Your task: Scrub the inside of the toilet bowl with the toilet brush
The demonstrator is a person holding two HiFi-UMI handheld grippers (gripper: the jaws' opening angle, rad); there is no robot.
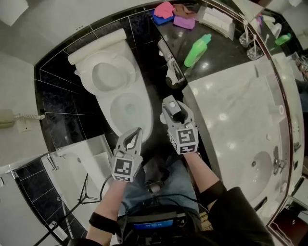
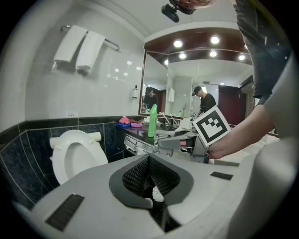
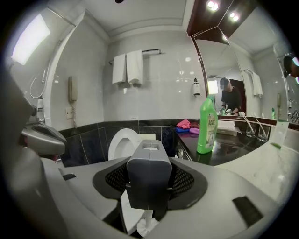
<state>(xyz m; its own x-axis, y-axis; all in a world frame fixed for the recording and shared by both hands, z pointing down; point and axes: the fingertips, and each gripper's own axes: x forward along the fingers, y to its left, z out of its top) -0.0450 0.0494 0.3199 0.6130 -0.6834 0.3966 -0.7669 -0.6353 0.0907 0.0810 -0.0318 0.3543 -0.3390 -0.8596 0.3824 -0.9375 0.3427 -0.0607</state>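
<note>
The white toilet (image 1: 120, 126) stands with its seat and lid raised (image 1: 107, 72); the open bowl lies just ahead of both grippers. My right gripper (image 1: 172, 113) is shut on the toilet brush's grey block handle (image 3: 148, 175), just right of the bowl's front rim. Below it the white stem and bristle head (image 3: 147, 226) hang down. My left gripper (image 1: 136, 133) is shut with nothing in it, its tips over the bowl's front edge. In the left gripper view the toilet (image 2: 74, 154) is at the left and the right gripper (image 2: 184, 142) is ahead on the right.
A black counter to the right holds a green bottle (image 1: 197, 49) and pink and purple cloths (image 1: 168, 13). A marble sink top (image 1: 240, 110) is at the right. Towels (image 3: 128, 67) hang above the toilet. A glass panel and tripod (image 1: 77, 192) are at the left.
</note>
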